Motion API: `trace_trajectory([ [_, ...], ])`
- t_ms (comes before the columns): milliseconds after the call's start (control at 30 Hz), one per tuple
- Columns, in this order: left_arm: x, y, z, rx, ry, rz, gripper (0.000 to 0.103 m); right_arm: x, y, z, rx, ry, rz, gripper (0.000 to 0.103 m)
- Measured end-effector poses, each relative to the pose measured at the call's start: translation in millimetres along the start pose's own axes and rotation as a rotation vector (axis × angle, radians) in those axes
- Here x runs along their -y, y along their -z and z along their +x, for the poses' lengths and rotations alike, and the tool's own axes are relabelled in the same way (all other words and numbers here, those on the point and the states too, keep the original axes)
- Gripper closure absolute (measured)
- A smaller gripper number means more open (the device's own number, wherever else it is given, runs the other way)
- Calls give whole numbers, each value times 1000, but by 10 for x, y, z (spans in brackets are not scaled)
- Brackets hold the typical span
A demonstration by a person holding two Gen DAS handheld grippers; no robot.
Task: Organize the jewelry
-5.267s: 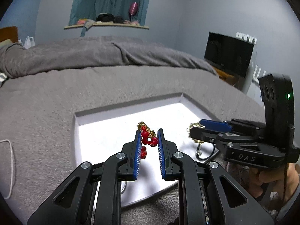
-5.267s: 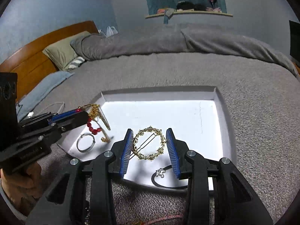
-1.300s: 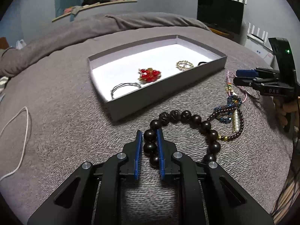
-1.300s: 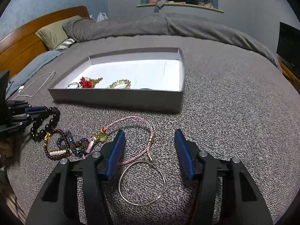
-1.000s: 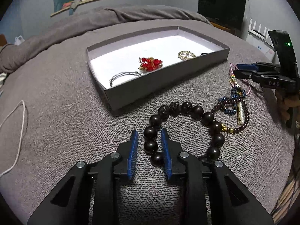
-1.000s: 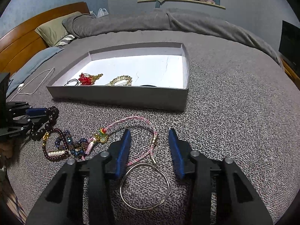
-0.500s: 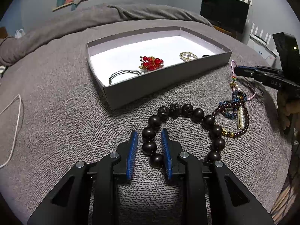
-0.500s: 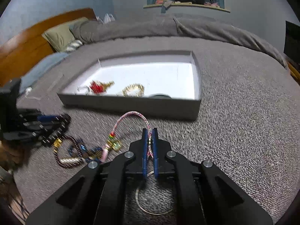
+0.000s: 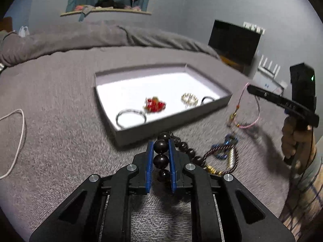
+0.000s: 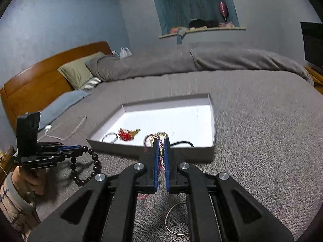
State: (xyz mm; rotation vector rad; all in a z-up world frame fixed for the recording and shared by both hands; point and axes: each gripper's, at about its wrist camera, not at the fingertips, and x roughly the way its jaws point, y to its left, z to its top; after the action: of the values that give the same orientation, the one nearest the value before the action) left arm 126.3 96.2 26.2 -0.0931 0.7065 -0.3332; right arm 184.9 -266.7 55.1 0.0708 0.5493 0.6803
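- Left hand-held gripper (image 9: 160,151): blue pads just closed further, now clamped on dark bead bracelet (image 9: 160,146); beads lifted off grey bed cover (image 9: 60,141), rest of loop hanging below, unlike a second ago when flat on the cover.
- Right hand-held gripper (image 10: 160,153): shut on pink cord bracelet (image 10: 160,157), raised clear of the cover; earlier open around it.
- Metal ring (image 10: 177,219): lying on the cover below right gripper.
- Purple bead strand (image 9: 222,157): on the cover, unmoved.
- Grey box (image 9: 171,124): holding silver ring (image 9: 130,117), red bead piece (image 9: 154,105), gold hoop (image 9: 189,98), as before.
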Motion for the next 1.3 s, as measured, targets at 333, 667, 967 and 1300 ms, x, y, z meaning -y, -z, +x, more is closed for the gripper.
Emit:
trace_trajectory([
  [333,223,-223,-161,131,-60,36,88,-25,-65,-40,34,2,-2,98],
  [667,298,-402,-167,178,-51,-4,88,-151,-110,27,46,-4,-15,98],
  [967,258,-525,-191,207,-27,-35,88,-211,-158,88,66,-12,2,98],
  [1300,255,-661,-108,225,-21,-31,88,-227,-262,180,90,-15,18,98],
])
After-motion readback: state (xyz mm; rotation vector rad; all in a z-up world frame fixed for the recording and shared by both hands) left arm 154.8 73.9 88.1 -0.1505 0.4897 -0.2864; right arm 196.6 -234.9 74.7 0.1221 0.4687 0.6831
